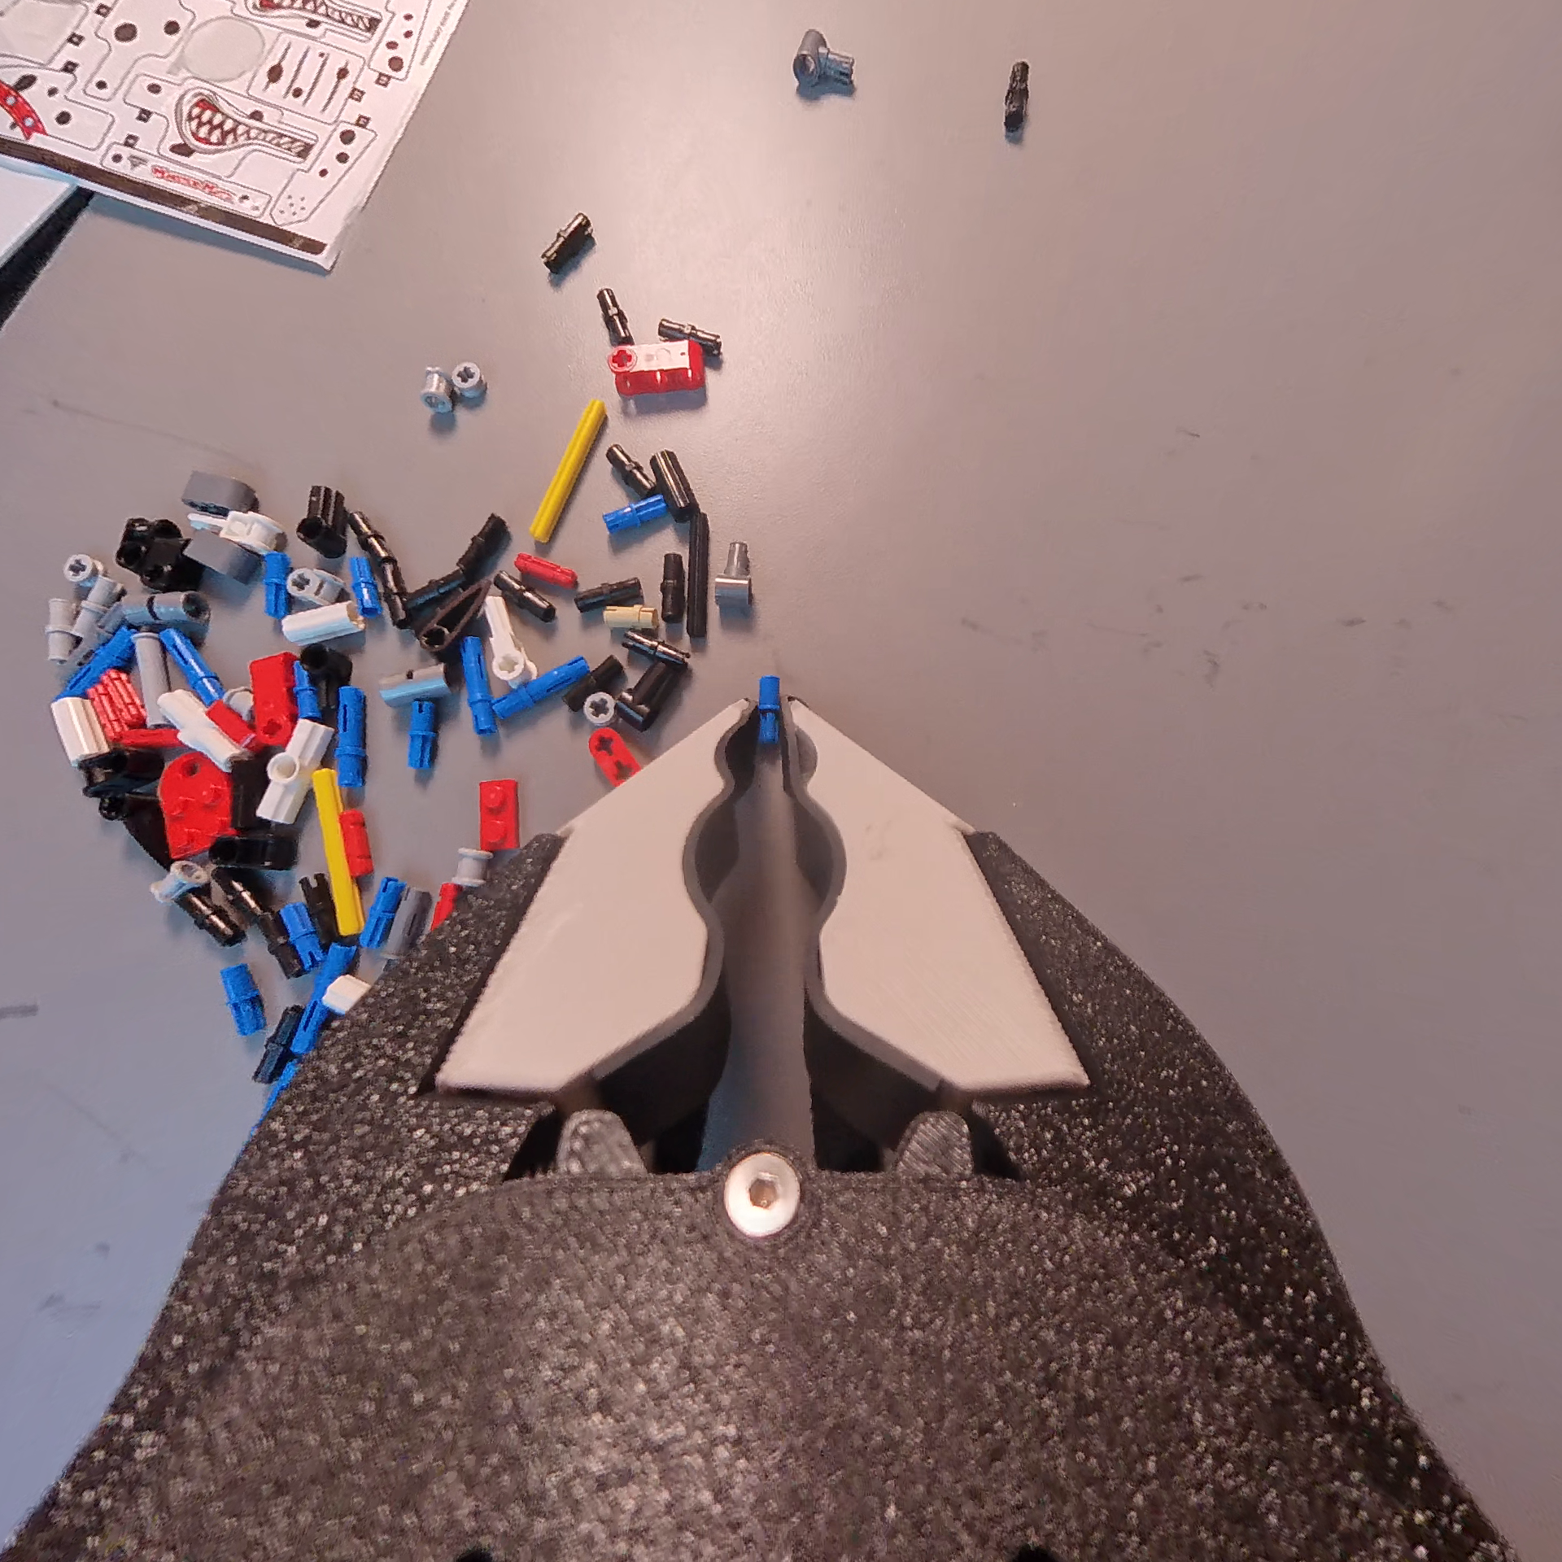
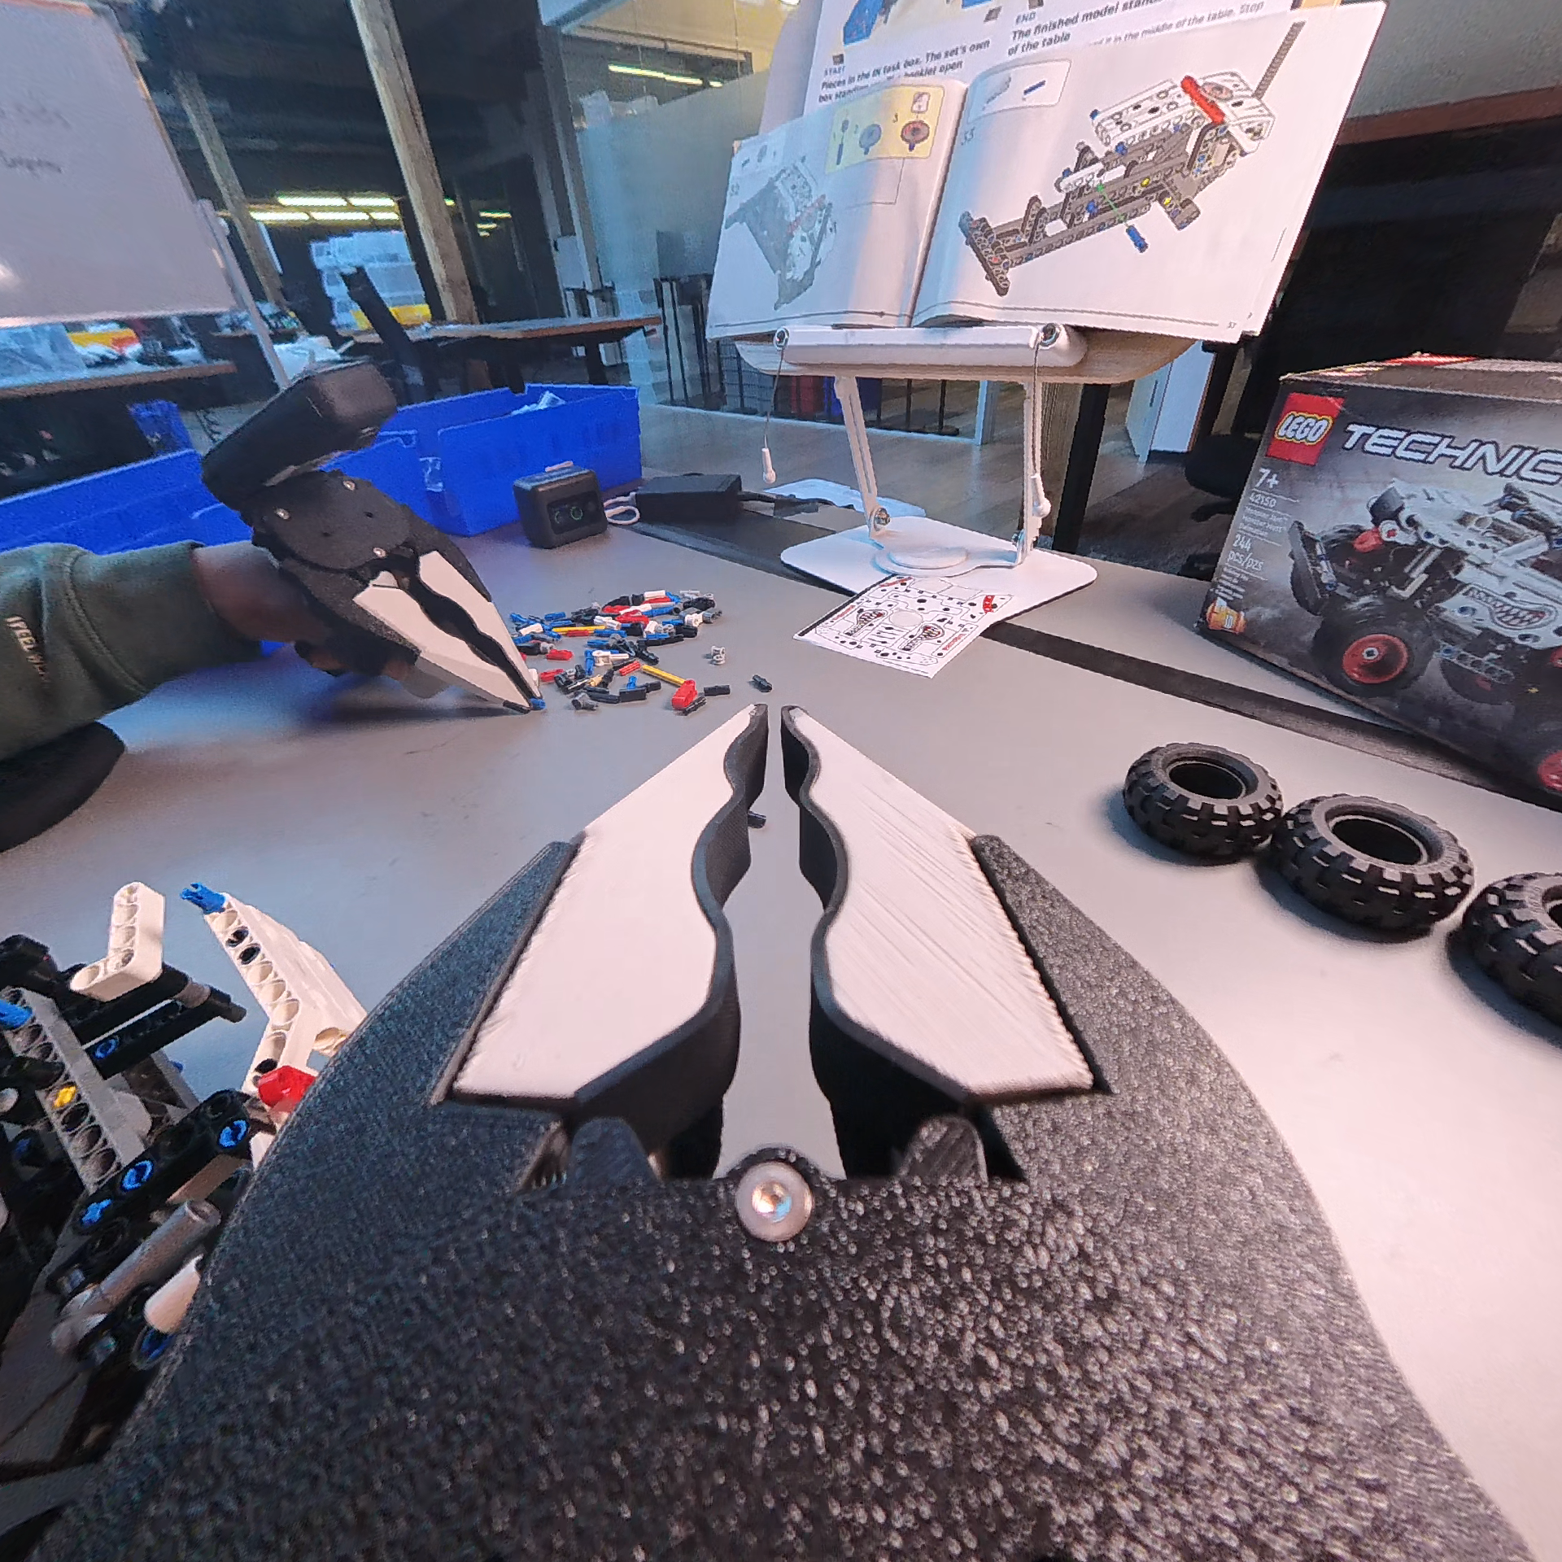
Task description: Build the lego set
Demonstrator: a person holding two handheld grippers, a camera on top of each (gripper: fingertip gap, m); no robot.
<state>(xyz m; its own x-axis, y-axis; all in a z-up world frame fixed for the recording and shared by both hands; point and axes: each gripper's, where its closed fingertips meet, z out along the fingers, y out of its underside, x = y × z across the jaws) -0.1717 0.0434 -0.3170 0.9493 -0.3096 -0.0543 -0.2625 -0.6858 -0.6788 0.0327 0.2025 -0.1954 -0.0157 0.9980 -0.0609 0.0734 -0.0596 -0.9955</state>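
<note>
My left gripper (image 1: 769, 706) is shut on a small blue pin (image 1: 767, 708), held at its tips just right of the pile of loose pieces (image 1: 338, 693) on the grey table. It also shows in the right wrist view (image 2: 528, 703), tips down at the table beside the pile (image 2: 625, 634). My right gripper (image 2: 773, 718) is shut and empty, held above the table. The part-built model (image 2: 152, 1065) of white, grey and black beams lies at the lower left of the right wrist view.
A sticker sheet (image 1: 203, 110) lies at the far left, also in the right wrist view (image 2: 904, 625). An instruction booklet (image 2: 972, 186) stands open on a white stand. The set's box (image 2: 1395, 558) and three black tyres (image 2: 1369, 854) are at the right. Blue bins (image 2: 507, 448) stand behind. Left tips to right tips: about 30 cm. My right gripper's tips are some 20 cm from the part-built model (image 2: 152, 1065).
</note>
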